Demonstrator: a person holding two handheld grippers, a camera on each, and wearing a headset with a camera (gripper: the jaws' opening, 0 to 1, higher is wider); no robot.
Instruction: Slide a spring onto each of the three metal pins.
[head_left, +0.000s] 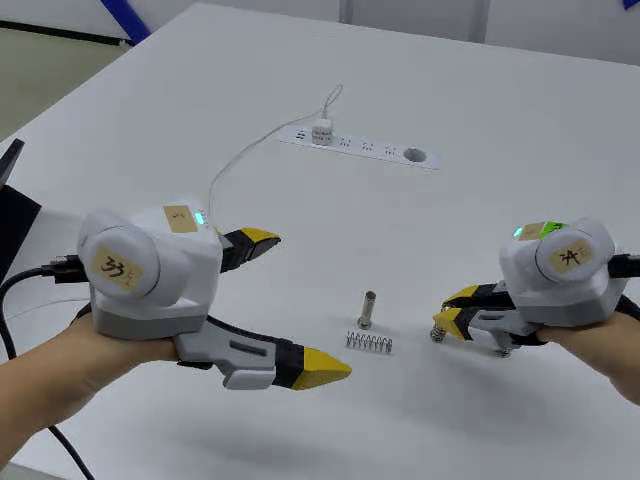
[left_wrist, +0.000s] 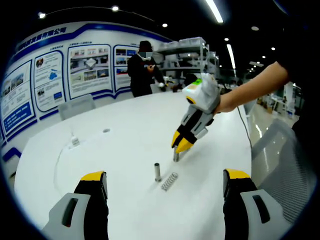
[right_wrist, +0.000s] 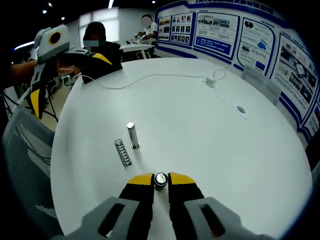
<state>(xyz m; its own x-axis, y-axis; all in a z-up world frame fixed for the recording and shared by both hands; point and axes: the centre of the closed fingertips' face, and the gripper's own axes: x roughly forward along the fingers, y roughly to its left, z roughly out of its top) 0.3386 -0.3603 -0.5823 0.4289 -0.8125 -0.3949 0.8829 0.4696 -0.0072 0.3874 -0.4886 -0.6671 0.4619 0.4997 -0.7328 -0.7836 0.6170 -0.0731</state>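
Head view: left gripper (head_left: 290, 303) at near left, jaws spread wide with nothing between them. Right gripper (head_left: 452, 310) at near right, jaws pressed onto a held pin (head_left: 438, 333), low at the white table (head_left: 480, 120). Standing pin (head_left: 367, 308) is upright between the grippers. Loose spring (head_left: 369, 343) lies flat just near of it, not touching. Power strip (head_left: 360, 147) with white cable (head_left: 240, 155) is far.

Left gripper view: own jaws wide apart. Standing pin (left_wrist: 157, 171) ahead, loose spring (left_wrist: 170, 181) just right of it, right gripper beyond with tips pointing down.

Right gripper view: yellow tips pinch the held pin's head (right_wrist: 160, 180). Standing pin (right_wrist: 132, 135) is farther, loose spring (right_wrist: 122, 151) left of it.
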